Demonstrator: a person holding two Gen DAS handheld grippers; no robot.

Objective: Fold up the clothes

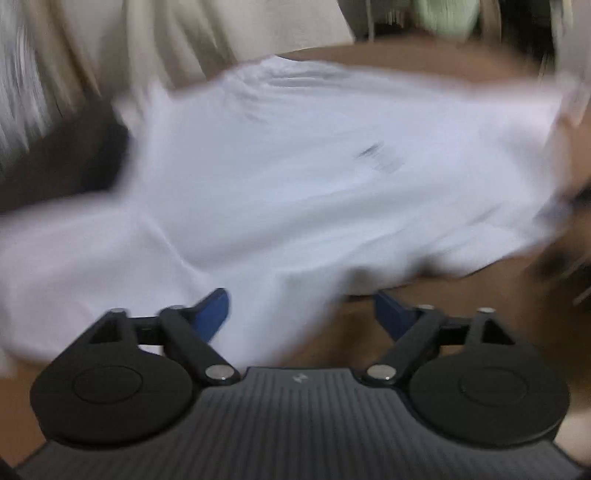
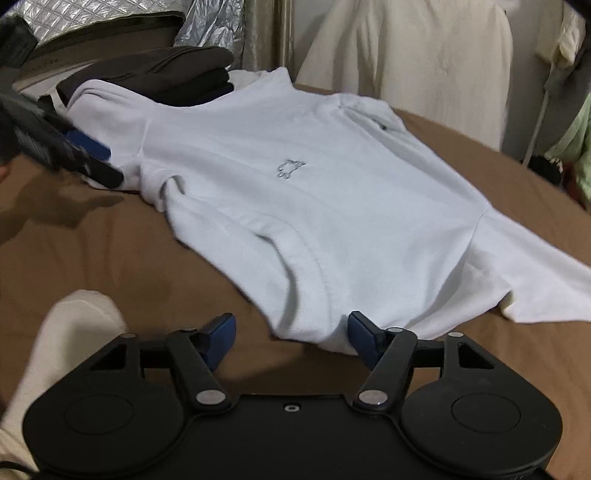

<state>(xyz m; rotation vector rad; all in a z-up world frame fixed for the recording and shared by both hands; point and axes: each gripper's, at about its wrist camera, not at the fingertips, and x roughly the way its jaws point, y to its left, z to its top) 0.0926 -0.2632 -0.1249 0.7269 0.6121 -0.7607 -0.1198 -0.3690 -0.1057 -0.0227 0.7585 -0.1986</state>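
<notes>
1. Lying spread on a brown bed cover (image 2: 122, 254), a white T-shirt (image 2: 295, 206) takes up the middle of both views, with a small outline print (image 2: 290, 169) on its chest.
2. Dark folded clothes (image 2: 159, 70) are stacked just past the shirt's far edge, a silver quilted sheet (image 2: 74, 18) lies behind them, and pale garments (image 2: 424, 62) hang beyond the bed.
3. A foot in a white sock (image 2: 70, 332) rests on the cover beside the right gripper (image 2: 291, 334).
4. Blur smears the left wrist view, so the shirt's edges there are hard to trace; cloth hangs between the fingers of the left gripper (image 1: 301, 310).
5. Both grippers have their jaws wide apart; whether the left one touches the cloth, I cannot tell.
6. From the right wrist view, the shirt's long axis runs from the near hem at the right gripper away toward the upper left, where the left gripper sits by a sleeve.
</notes>
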